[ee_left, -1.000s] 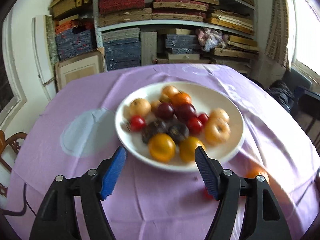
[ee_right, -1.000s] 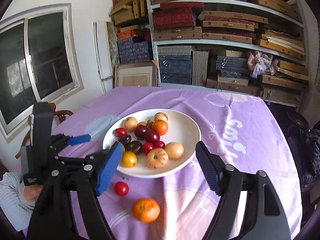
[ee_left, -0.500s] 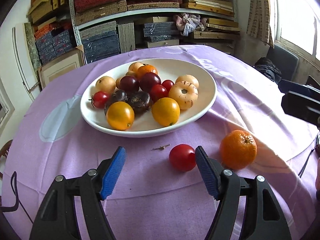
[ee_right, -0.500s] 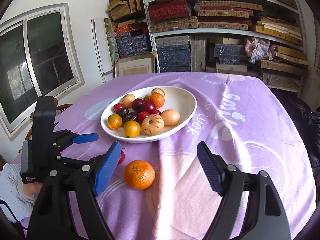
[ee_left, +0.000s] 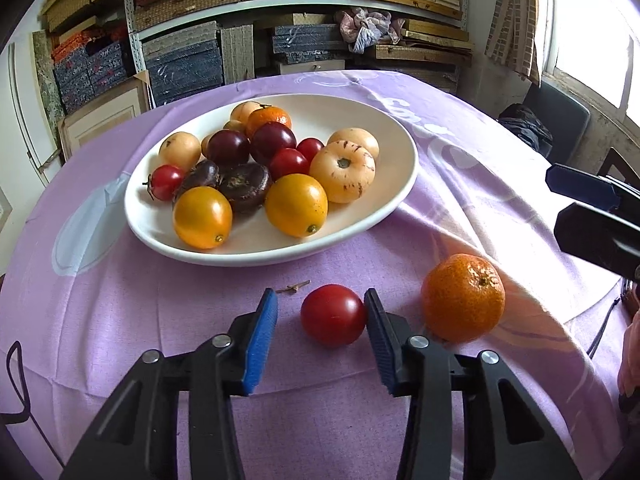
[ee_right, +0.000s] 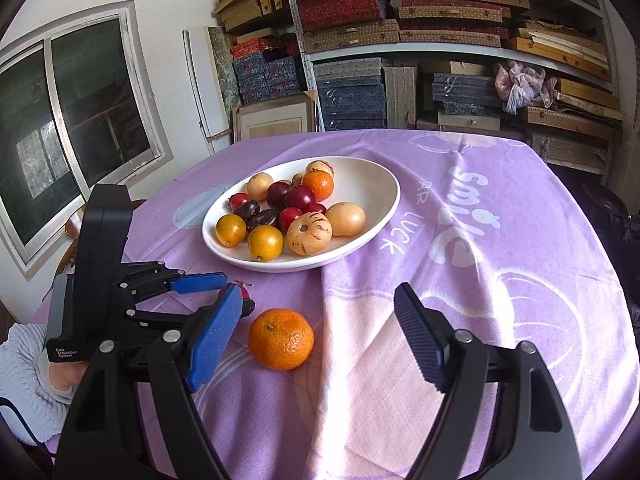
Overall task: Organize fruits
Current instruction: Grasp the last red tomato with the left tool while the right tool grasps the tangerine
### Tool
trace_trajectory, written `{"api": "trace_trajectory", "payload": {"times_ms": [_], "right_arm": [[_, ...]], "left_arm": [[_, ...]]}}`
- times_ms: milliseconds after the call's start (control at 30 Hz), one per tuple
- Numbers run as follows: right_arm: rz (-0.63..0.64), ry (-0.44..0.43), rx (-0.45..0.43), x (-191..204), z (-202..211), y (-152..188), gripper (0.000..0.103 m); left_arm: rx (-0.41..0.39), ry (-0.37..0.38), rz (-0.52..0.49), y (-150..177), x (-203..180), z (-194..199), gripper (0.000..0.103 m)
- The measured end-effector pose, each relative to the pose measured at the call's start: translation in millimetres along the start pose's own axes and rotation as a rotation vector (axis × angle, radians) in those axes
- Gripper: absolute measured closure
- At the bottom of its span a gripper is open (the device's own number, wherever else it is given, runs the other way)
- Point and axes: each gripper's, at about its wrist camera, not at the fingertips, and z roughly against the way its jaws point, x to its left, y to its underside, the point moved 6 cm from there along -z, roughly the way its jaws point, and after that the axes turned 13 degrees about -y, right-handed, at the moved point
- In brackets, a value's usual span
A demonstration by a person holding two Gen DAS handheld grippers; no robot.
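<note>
A white plate (ee_left: 400, 184) holds several fruits: yellow, red and dark tomatoes, pale round fruits and a mandarin. A loose red tomato (ee_left: 333, 314) lies on the purple cloth between the jaws of my left gripper (ee_left: 320, 316); the right pad touches it, the left pad stands apart, so the gripper is open. A loose mandarin (ee_left: 463, 297) lies just to its right. In the right wrist view my right gripper (ee_right: 316, 340) is open and empty, with the mandarin (ee_right: 281, 338) between its fingers on the cloth. The plate (ee_right: 384, 216) is beyond it.
The round table has a purple cloth (ee_right: 500, 280) with white print. A small dry stem (ee_left: 293, 288) lies by the tomato. Shelves of stacked boxes (ee_right: 400, 40) fill the back wall. A window (ee_right: 60, 120) is at the left. The table edge drops off at the right.
My left gripper has moved down and forward around the red tomato and its jaws have narrowed. My right gripper has come closer to the mandarin.
</note>
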Motion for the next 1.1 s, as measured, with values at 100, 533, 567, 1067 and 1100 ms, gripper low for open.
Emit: {"api": "trace_trajectory", "payload": {"times_ms": [100, 533, 567, 1067, 1100], "right_arm": [[0.002, -0.005, 0.022, 1, -5, 3, 0.027], [0.113, 0.015, 0.210, 24, -53, 34, 0.030], [0.115, 0.019, 0.213, 24, -55, 35, 0.030], [0.073, 0.006, 0.235, 15, -68, 31, 0.055], [0.068, 0.005, 0.225, 14, -65, 30, 0.055]], "left_arm": [[-0.002, 0.011, -0.002, -1, -1, 0, 0.071], [-0.042, -0.022, 0.050, 4, 25, 15, 0.071], [-0.044, -0.026, 0.054, 3, 27, 16, 0.071], [-0.068, -0.067, 0.053, 2, 31, 22, 0.071], [-0.072, -0.073, 0.055, 2, 32, 23, 0.071]]}}
